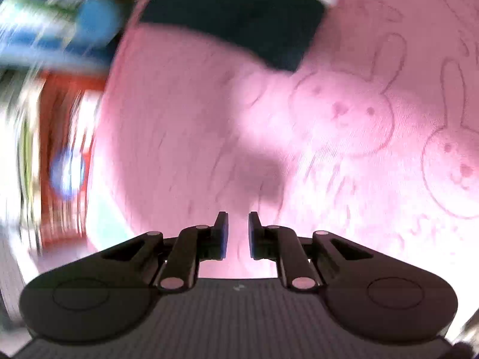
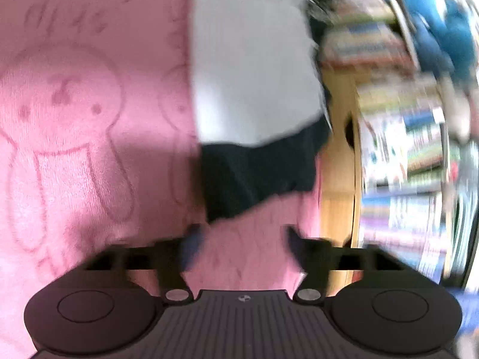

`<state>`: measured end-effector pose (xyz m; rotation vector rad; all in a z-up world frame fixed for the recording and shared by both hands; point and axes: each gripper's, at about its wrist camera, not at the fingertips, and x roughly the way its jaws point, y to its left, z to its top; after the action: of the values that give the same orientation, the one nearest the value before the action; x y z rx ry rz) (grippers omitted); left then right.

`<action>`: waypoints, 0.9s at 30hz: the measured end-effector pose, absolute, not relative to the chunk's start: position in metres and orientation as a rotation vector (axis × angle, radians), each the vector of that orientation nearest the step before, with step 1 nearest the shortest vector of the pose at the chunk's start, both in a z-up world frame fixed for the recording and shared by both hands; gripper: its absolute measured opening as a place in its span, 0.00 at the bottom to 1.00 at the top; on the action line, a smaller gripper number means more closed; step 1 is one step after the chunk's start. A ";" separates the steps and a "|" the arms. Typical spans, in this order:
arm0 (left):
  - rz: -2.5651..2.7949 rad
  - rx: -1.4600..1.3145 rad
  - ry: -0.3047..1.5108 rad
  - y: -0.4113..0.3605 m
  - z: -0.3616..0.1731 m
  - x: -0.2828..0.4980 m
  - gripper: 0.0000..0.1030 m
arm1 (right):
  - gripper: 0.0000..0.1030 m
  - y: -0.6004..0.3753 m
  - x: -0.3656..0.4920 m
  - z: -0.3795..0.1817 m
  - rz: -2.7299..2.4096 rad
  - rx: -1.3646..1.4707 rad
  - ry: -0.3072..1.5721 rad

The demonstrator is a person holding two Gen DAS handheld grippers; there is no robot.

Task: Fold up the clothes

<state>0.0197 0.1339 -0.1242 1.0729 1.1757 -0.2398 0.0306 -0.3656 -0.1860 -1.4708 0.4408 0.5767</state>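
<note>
Hovering over pink bunny-print blanket (image 1: 185, 137), left gripper (image 1: 238, 224) with jaws narrowly apart, empty, right gripper (image 2: 242, 236) jaws wide apart, dark folded garment (image 2: 254, 173) just ahead, white cloth (image 2: 248, 59) overlapping it, blurred bookshelf (image 2: 404, 164) beyond.

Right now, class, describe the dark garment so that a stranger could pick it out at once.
Start from the pink blanket with rabbit outlines that fills most of both views. Near its edge, by the blurred bookshelf, lie two pieces of cloth. The dark garment is the navy-black one, partly under the white cloth, and is the only dark fabric there.
</note>
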 end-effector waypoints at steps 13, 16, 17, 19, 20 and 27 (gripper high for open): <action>-0.148 0.209 1.038 0.077 -0.040 0.001 0.32 | 0.92 -0.362 0.029 -0.095 0.225 -0.522 0.785; -0.274 0.130 0.961 0.033 -0.030 0.009 0.18 | 0.40 -0.335 0.036 -0.090 0.274 -0.232 0.874; -0.301 0.111 0.959 0.021 -0.030 0.016 0.11 | 0.17 -0.320 0.043 -0.092 0.324 -0.187 0.913; -0.351 0.074 0.962 0.000 -0.031 0.030 0.07 | 0.13 -0.290 0.053 -0.093 0.413 -0.149 0.940; -0.376 0.055 0.964 -0.011 -0.031 0.037 0.07 | 0.13 -0.276 0.054 -0.093 0.446 -0.153 0.924; -0.429 -0.008 1.064 -0.067 -0.059 0.088 0.07 | 0.13 -0.212 0.077 -0.117 0.549 -0.147 0.898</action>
<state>0.0883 -0.0671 -0.0593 -0.0080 1.0637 -0.4287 0.0766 -0.2115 -0.1172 -0.1475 0.8976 0.5485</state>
